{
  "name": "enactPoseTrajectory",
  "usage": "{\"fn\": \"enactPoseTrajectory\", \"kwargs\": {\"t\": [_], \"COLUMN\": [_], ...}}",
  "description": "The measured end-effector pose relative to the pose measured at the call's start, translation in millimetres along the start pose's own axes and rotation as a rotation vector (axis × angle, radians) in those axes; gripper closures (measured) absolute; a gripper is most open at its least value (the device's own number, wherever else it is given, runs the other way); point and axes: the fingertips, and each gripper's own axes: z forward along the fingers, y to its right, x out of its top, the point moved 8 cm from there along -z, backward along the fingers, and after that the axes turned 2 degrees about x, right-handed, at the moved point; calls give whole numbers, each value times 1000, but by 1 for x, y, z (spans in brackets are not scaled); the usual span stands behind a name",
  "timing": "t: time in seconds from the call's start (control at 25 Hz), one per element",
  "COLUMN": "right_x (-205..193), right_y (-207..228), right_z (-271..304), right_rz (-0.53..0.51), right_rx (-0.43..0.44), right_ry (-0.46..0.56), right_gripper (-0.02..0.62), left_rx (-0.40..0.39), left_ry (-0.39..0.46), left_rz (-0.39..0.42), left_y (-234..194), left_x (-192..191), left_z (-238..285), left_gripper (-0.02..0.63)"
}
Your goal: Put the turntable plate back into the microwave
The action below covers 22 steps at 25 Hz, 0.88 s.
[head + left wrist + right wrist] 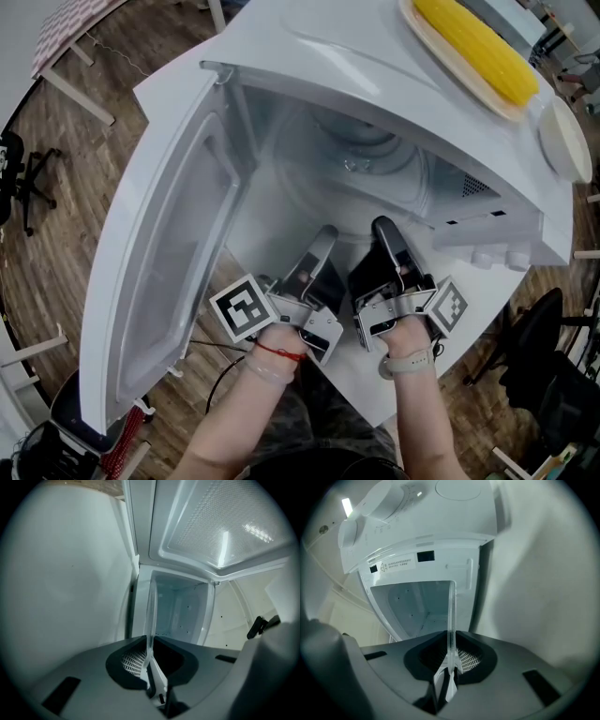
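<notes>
Wood-plank floor (122,56) surrounds one white tabletop (370,380).

- One white microwave (319,37) sits on the tabletop, with its one hinged door (159,272) swung open at its left.
- Two control knobs (502,257) are on the microwave's front.
- Two items lie on top of the microwave: one yellow corn cob (473,42) on a cream oblong dish (433,45), and one white round dish (567,141), cut off at the edge.
- One clear glass turntable plate (151,616) is at the microwave's mouth, edge-on and reaching into the cavity. It is hard to make out from the head view.
- Two tongs are at the mouth: left tongs (323,239) and right tongs (386,230). Each is clenched on the plate's near rim.
</notes>
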Motion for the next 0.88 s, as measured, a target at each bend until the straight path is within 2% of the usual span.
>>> {"fn": "enactPoseTrajectory", "kwargs": {"t": [0.2, 0.36, 0.64, 0.88], "right_x": [-1, -1, 0, 4], "right_y": [0, 0, 2, -2], "right_z": [-7, -8, -2, 3], "right_rz": [-39, -30, 2, 22], "right_rx": [-4, -4, -1, 39], "right_ry": [-47, -55, -43, -20], "right_gripper": [546, 546, 546, 546], "left_rx": [-5, -6, -9, -28], "left_ry": [5, 10, 13, 2], "left_rz": [1, -3, -4, 3], "left_y": [0, 0, 0, 5], "left_x": [6, 8, 12, 14], "left_z": [4, 7, 14, 21], "left_gripper": [558, 558, 558, 558]}}
